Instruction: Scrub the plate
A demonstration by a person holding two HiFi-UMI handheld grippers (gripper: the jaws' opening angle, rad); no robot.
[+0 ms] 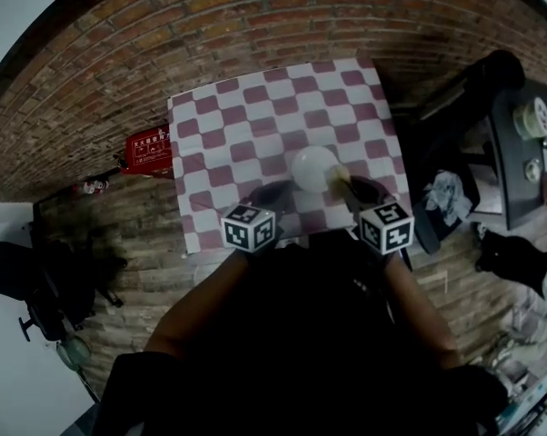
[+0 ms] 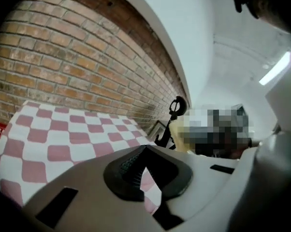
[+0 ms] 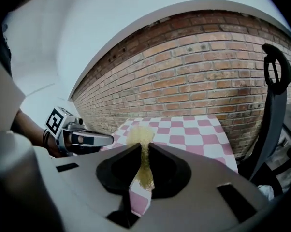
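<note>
Yellow scrubber (image 3: 141,131) sits clenched in my right tool (image 3: 144,148) to scrub the plate (image 1: 313,167); my left tool (image 2: 145,151) is clenched, empty.

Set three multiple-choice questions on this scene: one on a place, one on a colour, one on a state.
1. Where is the yellow scrubber? A on the floor; B in the right gripper; C in the left gripper.
2. The checks on the tablecloth are: A blue and white; B red and white; C green and yellow.
3. The left gripper is: A shut, empty; B wide open; C gripping the scrubber.
Key: B, its fibres sit pinched there; B, every view shows it; A, its tips meet on nothing.
</note>
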